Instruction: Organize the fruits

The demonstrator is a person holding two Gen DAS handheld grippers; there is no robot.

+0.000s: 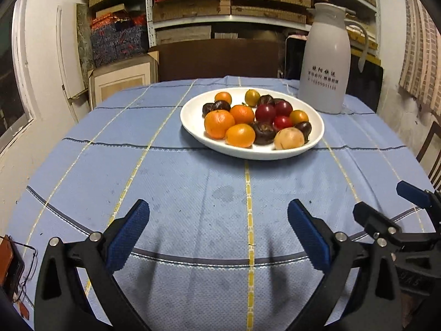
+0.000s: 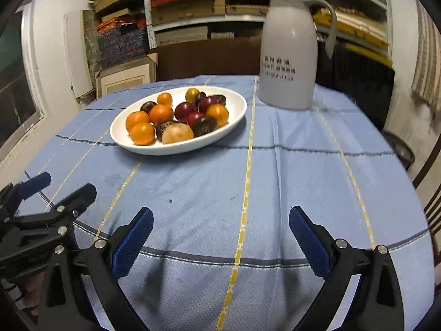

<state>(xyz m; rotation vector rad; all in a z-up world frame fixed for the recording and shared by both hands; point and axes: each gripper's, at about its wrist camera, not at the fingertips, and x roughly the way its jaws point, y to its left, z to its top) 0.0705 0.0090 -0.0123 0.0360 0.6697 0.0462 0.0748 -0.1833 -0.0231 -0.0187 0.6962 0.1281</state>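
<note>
On the far half of the blue checked tablecloth (image 1: 193,193) rests a white oval plate (image 1: 193,115) holding the fruits. In the left wrist view its long axis runs from near right to far left. The plate carries orange tangerines (image 1: 219,123), dark red cherry tomatoes (image 1: 265,112), dark brown chestnut-like pieces (image 1: 263,132) and one pale tan fruit (image 1: 288,138). The pieces overlap, so the rear ones are partly hidden and their count cannot be determined. A white thermos jug (image 1: 325,63) stands upright just behind and right of the plate; its printed text is not legible.

The left gripper (image 1: 217,237) is spread wide and holds nothing, hovering above bare cloth well short of the plate. The right gripper (image 2: 220,237) is likewise spread wide and empty, beside the left one. Both gripper bodies are cut off by the lower frame edges.
</note>
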